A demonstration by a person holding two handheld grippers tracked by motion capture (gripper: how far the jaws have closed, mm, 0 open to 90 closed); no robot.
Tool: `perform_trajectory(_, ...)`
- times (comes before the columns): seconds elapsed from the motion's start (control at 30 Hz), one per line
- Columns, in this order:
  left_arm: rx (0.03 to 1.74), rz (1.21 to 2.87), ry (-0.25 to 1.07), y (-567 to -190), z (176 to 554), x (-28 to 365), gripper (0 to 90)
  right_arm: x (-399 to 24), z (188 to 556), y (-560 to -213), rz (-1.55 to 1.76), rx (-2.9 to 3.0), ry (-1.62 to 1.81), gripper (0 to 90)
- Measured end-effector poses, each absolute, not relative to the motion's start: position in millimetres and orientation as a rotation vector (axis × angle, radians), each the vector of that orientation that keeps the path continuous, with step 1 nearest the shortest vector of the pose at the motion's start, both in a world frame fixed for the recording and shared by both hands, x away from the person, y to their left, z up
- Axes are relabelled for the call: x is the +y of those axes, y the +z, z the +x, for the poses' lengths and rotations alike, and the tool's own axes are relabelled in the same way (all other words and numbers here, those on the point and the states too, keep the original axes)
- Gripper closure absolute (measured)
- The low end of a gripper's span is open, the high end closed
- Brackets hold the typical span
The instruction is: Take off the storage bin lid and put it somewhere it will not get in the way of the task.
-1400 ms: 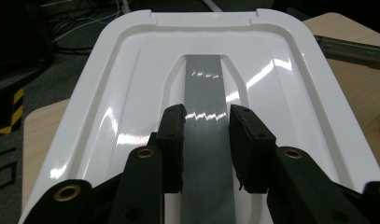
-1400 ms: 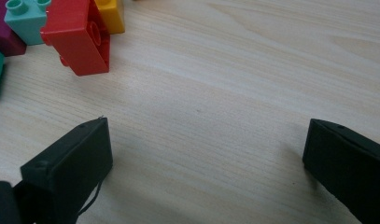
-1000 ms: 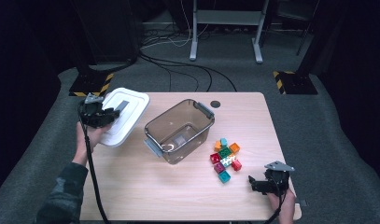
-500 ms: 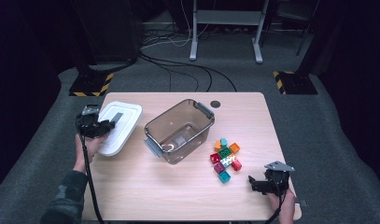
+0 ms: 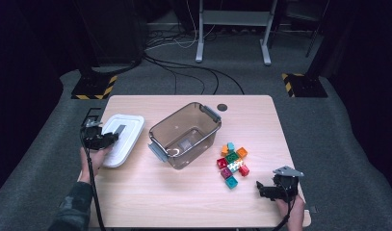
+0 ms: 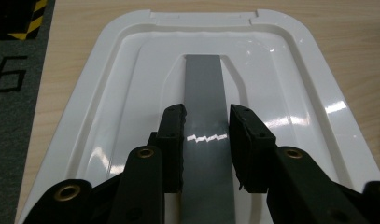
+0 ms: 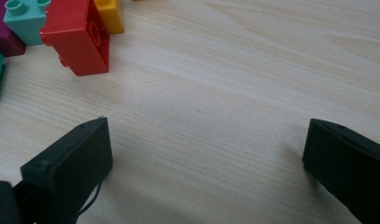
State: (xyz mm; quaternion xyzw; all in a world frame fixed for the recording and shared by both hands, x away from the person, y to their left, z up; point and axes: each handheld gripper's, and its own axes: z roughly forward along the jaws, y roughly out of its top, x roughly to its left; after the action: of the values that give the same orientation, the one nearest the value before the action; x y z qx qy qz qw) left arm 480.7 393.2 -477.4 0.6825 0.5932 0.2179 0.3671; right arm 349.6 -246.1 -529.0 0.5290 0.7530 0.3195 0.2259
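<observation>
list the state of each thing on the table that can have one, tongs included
white plastic lid: off the bin, flat on the table's left edge
grey handle strip: gripped between the left tongs' jaws
clear grey plastic bin: uncovered, upright, no blocks inside
coloured toy blocks: loose cluster on the table, right of the bin
left tongs: shut on the strip
right tongs: open wide, nothing between the jaws

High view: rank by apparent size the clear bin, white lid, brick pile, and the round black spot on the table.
1. clear bin
2. white lid, somewhat smaller, partly covered by the left tool
3. brick pile
4. round black spot, by far the smallest
</observation>
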Motion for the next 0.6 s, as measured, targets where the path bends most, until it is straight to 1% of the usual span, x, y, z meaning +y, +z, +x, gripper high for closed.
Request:
perform_trajectory(0.2,1.582,1.727,0.562,-492.7,479.9,391.1,66.4,-246.0,349.5,-528.9,1.458,2.076,0.880,0.4)
perform_trajectory(0.37,1.607,1.705,0.591,-502.0,479.3,387.4,66.4,-246.2,349.5,-528.9,1.457,2.077,0.879,0.4)
perform_trajectory(0.43,1.615,1.702,0.651,-507.7,478.8,383.5,66.4,-246.3,349.6,-528.9,1.455,2.078,0.878,0.4)
perform_trajectory(0.6,1.618,1.714,0.688,-515.7,479.2,377.9,66.3,-246.5,349.6,-528.9,1.453,2.079,0.877,0.4)
